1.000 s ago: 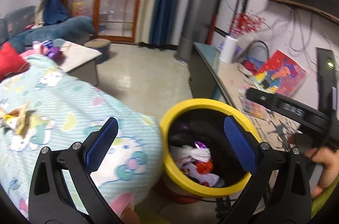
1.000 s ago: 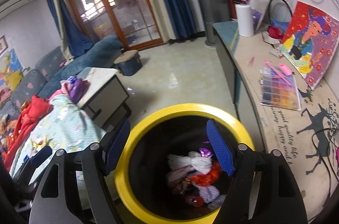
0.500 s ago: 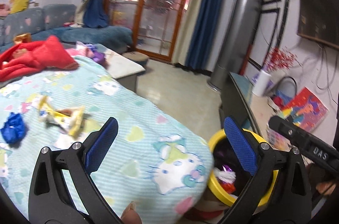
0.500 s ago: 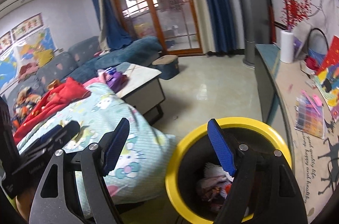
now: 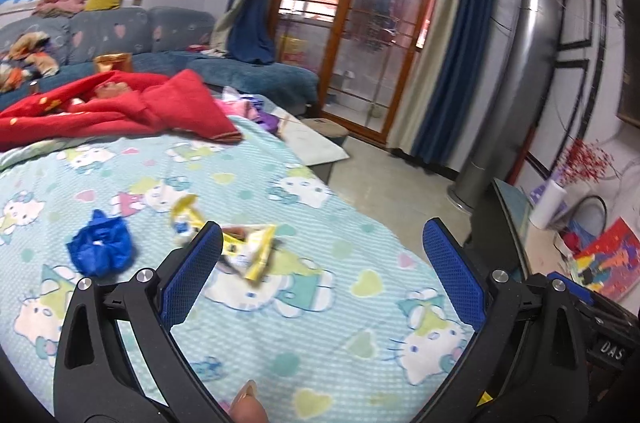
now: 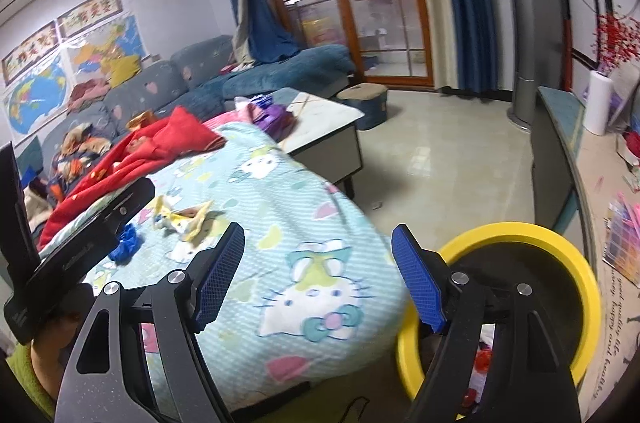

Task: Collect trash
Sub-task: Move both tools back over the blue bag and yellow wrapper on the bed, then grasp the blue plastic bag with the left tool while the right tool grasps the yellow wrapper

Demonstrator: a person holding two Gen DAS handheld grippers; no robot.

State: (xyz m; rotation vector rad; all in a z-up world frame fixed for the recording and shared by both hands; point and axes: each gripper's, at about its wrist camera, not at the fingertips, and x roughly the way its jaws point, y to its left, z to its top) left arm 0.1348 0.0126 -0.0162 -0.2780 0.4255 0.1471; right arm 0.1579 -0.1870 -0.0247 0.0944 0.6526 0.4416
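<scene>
Two pairs of tongs, both spread wide with nothing between the pads. Left tongs [image 5: 322, 269]: black angular frame, blue pads with a fine dimpled texture, held above the blanket [image 5: 280, 339]. Right tongs [image 6: 318, 273]: same build, pads apart, held over the blanket's near corner beside the bin [image 6: 560, 247].

Blanket: soft, quilted, pale turquoise with a cartoon-cat and heart print; it drapes over its support and hangs down at the edge toward the floor.

Trash on the blanket, left view:
- crumpled blue wrapper [image 5: 100, 247], glossy, bunched into a rough ball, left of the left pad.
- yellow and white wrapper [image 5: 248, 249], thin, creased and flattened, lying just beyond the left pad's tip; motion-blurred. Wrappers near each other, not touching.

Bin: round, thick yellow rim, dark inside, standing on the floor against the blanket's hanging edge; red and white scraps show low inside it.

Red cloth [image 5: 120, 107], thick and folded, lies at the blanket's far end. Low white-topped surface [image 6: 324, 119] stands beyond it.
</scene>
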